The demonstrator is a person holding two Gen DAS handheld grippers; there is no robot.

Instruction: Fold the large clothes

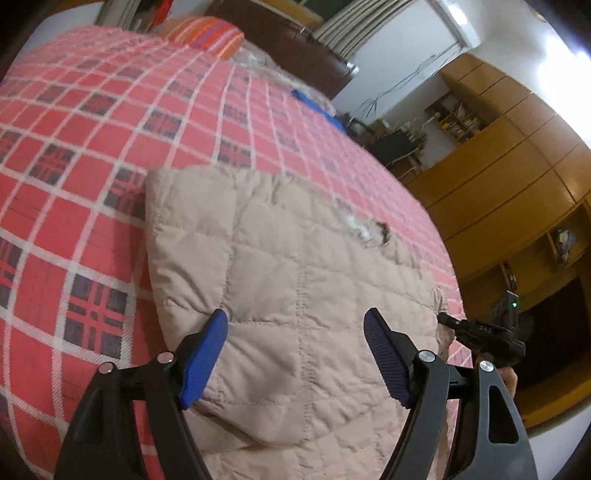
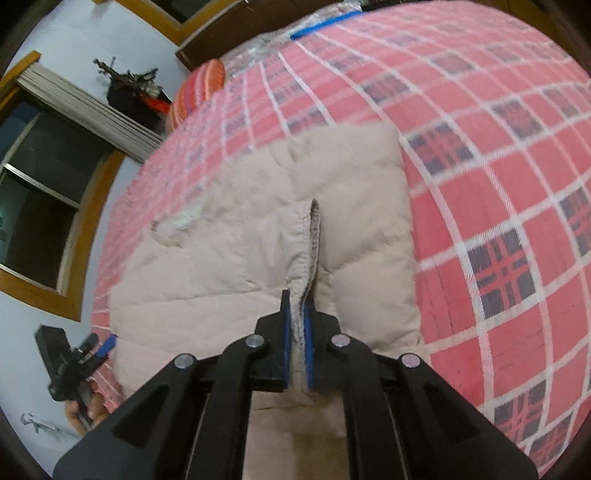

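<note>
Lying on red plaid bedspread (image 1: 92, 155): beige quilted coat (image 1: 295, 277), partly folded. Left gripper (image 1: 295, 354) spread wide above it (nothing held). Right gripper (image 2: 296, 332) pinching a stitched coat edge.

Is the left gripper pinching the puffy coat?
No, the left gripper has its blue fingers spread wide apart above the coat, with nothing clamped between them.

Bed (image 1: 92, 155) under red plaid cover; beige quilted garment (image 1: 295, 288) lying centre, striped pillow (image 1: 210, 35) at 12 o'clock edge.
</note>
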